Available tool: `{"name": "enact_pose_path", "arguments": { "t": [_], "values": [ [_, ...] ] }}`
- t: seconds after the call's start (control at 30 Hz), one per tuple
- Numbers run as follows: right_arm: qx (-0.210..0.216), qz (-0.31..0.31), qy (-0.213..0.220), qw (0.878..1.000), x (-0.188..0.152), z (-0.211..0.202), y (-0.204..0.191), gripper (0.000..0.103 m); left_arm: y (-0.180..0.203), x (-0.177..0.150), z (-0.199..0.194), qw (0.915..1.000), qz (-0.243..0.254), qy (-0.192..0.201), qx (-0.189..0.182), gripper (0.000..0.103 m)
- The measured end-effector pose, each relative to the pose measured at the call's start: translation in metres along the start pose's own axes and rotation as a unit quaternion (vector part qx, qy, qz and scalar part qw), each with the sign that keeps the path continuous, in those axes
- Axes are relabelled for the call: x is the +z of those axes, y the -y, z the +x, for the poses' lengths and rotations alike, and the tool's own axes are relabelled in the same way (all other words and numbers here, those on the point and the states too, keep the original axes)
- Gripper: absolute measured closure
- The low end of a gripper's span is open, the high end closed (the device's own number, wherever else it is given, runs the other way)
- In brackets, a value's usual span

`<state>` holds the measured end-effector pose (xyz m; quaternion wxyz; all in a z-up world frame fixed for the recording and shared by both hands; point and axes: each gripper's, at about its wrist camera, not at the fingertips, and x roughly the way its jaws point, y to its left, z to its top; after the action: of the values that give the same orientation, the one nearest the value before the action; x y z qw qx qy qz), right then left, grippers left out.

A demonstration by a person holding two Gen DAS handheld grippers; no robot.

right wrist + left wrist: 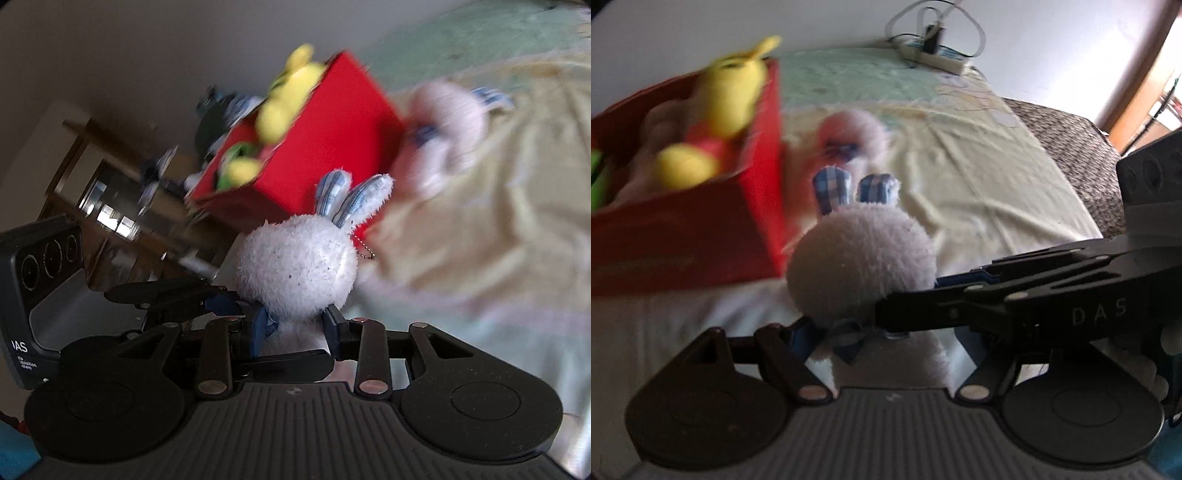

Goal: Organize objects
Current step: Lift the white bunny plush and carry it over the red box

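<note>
Bed with pale yellow sheet carries everything. Red box sits on it at left, yellow plush lying inside. Second pink-white plush lies on the sheet just beside the box — blurred. White bunny plush with blue checked ears is clamped at its neck by right gripper; left gripper also closes on it.

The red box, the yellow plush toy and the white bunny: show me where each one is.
red box (701,236), left wrist view, on its front wall.
yellow plush toy (733,94), left wrist view, on its head, inside the box.
white bunny (295,266), right wrist view, on the back of its round head.
</note>
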<state>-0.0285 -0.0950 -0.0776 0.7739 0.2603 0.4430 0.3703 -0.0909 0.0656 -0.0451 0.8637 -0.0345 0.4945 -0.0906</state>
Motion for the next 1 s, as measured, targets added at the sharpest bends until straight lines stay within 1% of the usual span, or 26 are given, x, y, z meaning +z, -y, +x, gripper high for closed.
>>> {"name": "enact_pose_path", "arguments": {
  "t": [0.13, 0.27, 0.4, 0.53, 0.67, 0.8, 0.87, 1.0],
  "values": [
    [0.021, -0.030, -0.025, 0.999, 0.006, 0.026, -0.028, 0.068, -0.027, -0.017, -0.024, 0.9995, -0.025, 0.008, 0.016, 0.027],
    [0.042, -0.052, -0.040, 0.997, 0.015, 0.052, -0.057, 0.068, -0.053, -0.027, -0.050, 0.9985, -0.039, 0.022, 0.033, 0.027],
    [0.056, -0.074, -0.046, 0.995, 0.025, 0.077, -0.085, 0.068, -0.085, -0.034, -0.077, 0.9972, -0.050, 0.036, 0.043, 0.027],
    [0.067, -0.089, -0.038, 0.993, 0.035, 0.095, -0.110, 0.068, -0.112, -0.037, -0.100, 0.9959, -0.048, 0.054, 0.053, 0.027],
    [0.073, -0.092, -0.017, 0.993, 0.045, 0.106, -0.127, 0.068, -0.138, -0.032, -0.121, 0.9953, -0.037, 0.073, 0.051, 0.027],
    [0.071, -0.085, 0.021, 0.994, 0.059, 0.111, -0.142, 0.067, -0.158, -0.020, -0.137, 0.9937, -0.018, 0.102, 0.044, 0.027],
    [0.063, -0.086, 0.045, 0.993, 0.066, 0.113, -0.147, 0.068, -0.167, -0.013, -0.144, 0.9926, -0.008, 0.117, 0.033, 0.027],
    [0.033, -0.089, 0.089, 0.991, 0.077, 0.110, -0.151, 0.068, -0.182, 0.008, -0.145, 0.9901, 0.018, 0.139, 0.013, 0.027]
  ]
}}
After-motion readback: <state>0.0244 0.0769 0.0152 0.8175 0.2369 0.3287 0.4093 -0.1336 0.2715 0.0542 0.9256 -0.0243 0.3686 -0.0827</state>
